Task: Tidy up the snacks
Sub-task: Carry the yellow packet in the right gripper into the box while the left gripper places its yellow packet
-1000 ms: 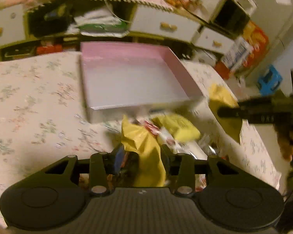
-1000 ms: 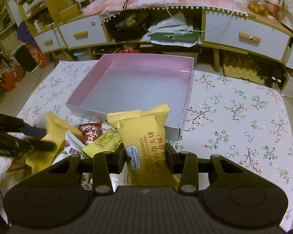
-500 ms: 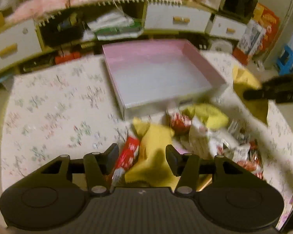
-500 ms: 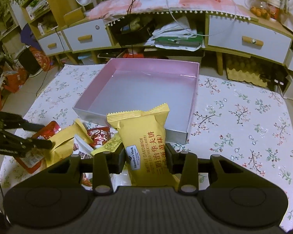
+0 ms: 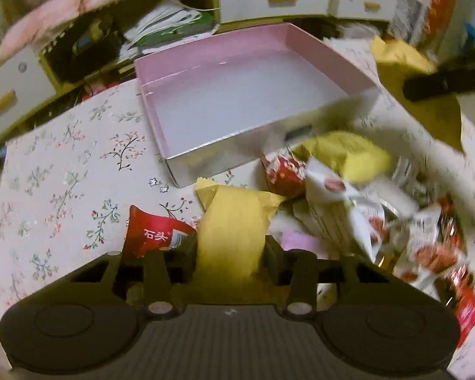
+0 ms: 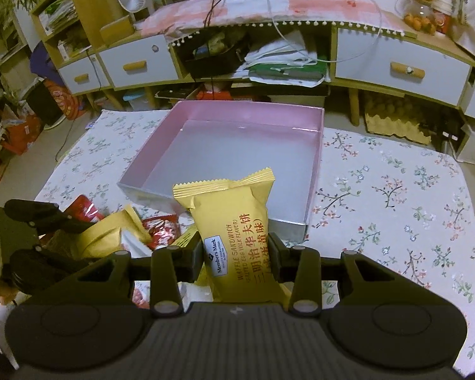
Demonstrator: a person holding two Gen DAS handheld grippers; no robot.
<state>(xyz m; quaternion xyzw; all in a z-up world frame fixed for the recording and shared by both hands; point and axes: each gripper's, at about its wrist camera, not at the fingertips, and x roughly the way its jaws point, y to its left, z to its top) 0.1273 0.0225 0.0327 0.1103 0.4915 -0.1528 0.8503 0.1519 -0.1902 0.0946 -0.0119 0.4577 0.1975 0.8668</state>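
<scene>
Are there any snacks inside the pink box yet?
No, the pink box shows only its bare floor, with every snack outside it.

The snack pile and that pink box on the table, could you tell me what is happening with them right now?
A person is sorting snacks with two handheld grippers. The right gripper is shut on a yellow Member's Mark waffle sandwich packet, held upright just in front of the pink box, which has nothing in it yet. The left gripper is shut on another yellow packet at the edge of the snack pile, beside a red packet on the floral tablecloth.
</scene>
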